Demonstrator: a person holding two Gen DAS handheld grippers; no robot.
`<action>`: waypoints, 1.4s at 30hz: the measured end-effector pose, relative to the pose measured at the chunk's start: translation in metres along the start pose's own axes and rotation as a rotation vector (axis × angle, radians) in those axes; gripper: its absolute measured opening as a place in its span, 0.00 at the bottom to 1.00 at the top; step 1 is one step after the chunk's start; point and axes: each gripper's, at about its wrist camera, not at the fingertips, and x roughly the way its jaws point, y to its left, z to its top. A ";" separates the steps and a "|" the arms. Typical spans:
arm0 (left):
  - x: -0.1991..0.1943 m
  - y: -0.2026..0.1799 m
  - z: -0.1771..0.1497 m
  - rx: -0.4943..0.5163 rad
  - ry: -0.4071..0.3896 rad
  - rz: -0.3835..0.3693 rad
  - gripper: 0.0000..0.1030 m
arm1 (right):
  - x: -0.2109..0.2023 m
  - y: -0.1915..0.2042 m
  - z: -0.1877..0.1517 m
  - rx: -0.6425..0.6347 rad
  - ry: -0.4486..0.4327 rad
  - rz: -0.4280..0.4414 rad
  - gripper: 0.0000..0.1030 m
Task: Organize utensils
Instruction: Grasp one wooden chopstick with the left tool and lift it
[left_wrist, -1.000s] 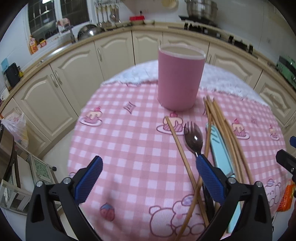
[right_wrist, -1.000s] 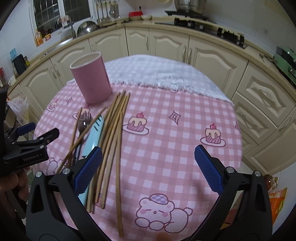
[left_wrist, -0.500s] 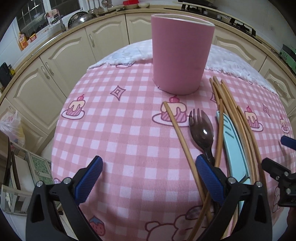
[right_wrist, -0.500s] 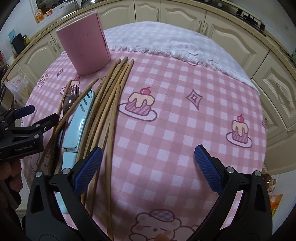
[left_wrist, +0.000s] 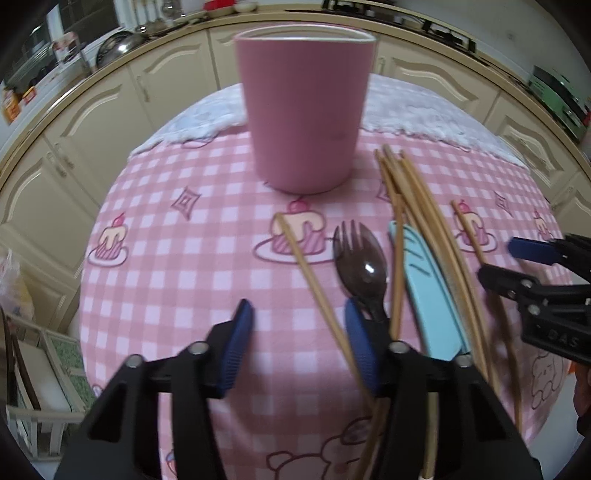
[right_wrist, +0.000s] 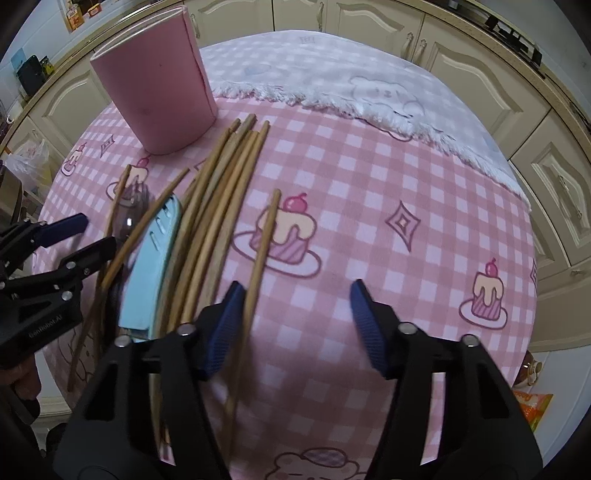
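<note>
A tall pink cup (left_wrist: 303, 110) (right_wrist: 155, 88) stands upright at the back of the pink checked tablecloth (left_wrist: 184, 280). In front of it lie a brown spork (left_wrist: 360, 269) (right_wrist: 131, 206), a light blue knife (left_wrist: 424, 288) (right_wrist: 151, 266) and several bamboo chopsticks (left_wrist: 424, 221) (right_wrist: 218, 206). My left gripper (left_wrist: 299, 347) is closing, low over one stray chopstick (left_wrist: 310, 273) that runs just inside its right finger; the pads do not press it. My right gripper (right_wrist: 295, 325) is closing too, with a lone chopstick (right_wrist: 264, 240) just inside its left finger, not pinched.
A white fluffy cloth (right_wrist: 369, 85) covers the far part of the round table. Cream kitchen cabinets (left_wrist: 110, 110) curve around behind. An orange packet (right_wrist: 532, 406) lies on the floor at the right, and a chair (left_wrist: 33, 373) stands at the left.
Both grippers have come down and forward toward the utensils. Their jaws have narrowed from wide apart to about half. The cup looms larger in the left wrist view.
</note>
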 end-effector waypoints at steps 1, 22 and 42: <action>0.000 -0.001 0.001 0.008 0.003 -0.013 0.27 | -0.001 0.002 0.002 -0.008 0.000 0.006 0.32; -0.062 0.046 0.019 -0.179 -0.313 -0.127 0.04 | -0.064 -0.026 0.018 0.086 -0.344 0.327 0.05; -0.173 0.042 0.082 -0.173 -0.797 -0.117 0.04 | -0.147 -0.023 0.071 0.055 -0.667 0.450 0.05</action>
